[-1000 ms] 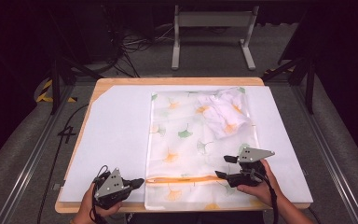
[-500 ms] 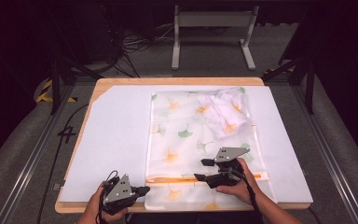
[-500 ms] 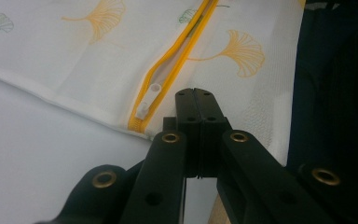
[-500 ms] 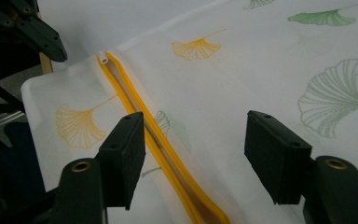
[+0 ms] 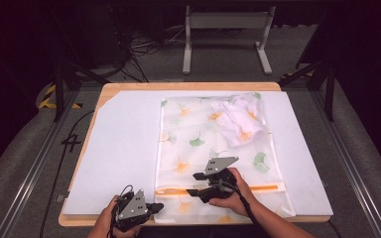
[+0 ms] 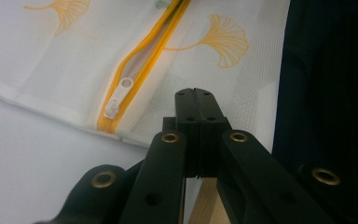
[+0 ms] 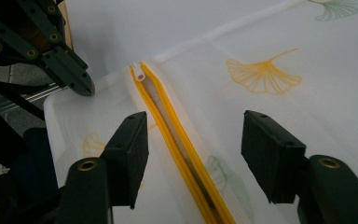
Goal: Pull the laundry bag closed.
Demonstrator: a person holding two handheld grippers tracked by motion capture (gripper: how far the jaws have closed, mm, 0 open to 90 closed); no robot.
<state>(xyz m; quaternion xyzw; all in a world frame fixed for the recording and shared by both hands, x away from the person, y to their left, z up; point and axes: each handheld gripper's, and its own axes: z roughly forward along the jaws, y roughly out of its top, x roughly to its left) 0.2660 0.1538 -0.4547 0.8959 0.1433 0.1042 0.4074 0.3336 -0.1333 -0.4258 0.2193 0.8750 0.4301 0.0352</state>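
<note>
A white mesh bag [image 5: 213, 144] printed with ginkgo leaves lies flat on the table, its yellow zipper [image 5: 258, 188] running along the near end. The zipper [image 7: 177, 135] passes between the jaws of my right gripper [image 5: 195, 184], which stands open; the jaws have just been closing and the pads do not touch it. The white zipper pull [image 6: 116, 100] sits at the bag's left end. My left gripper [image 5: 161, 206] is shut, its tip on the bag's near left corner. Its joined jaws [image 6: 195, 93] show nothing between them, and its tip [image 7: 81, 86] lies beside the pull [image 7: 140, 73].
A crumpled white printed cloth [image 5: 240, 119] lies inside the bag at the far right. The bag rests on a white sheet [image 5: 119, 148] over a wooden table [image 5: 129, 87]. A metal stand [image 5: 223, 29] and cables sit on the floor behind.
My right gripper has moved left along the zipper toward the left gripper, with its jaws narrowing. The left gripper has barely shifted.
</note>
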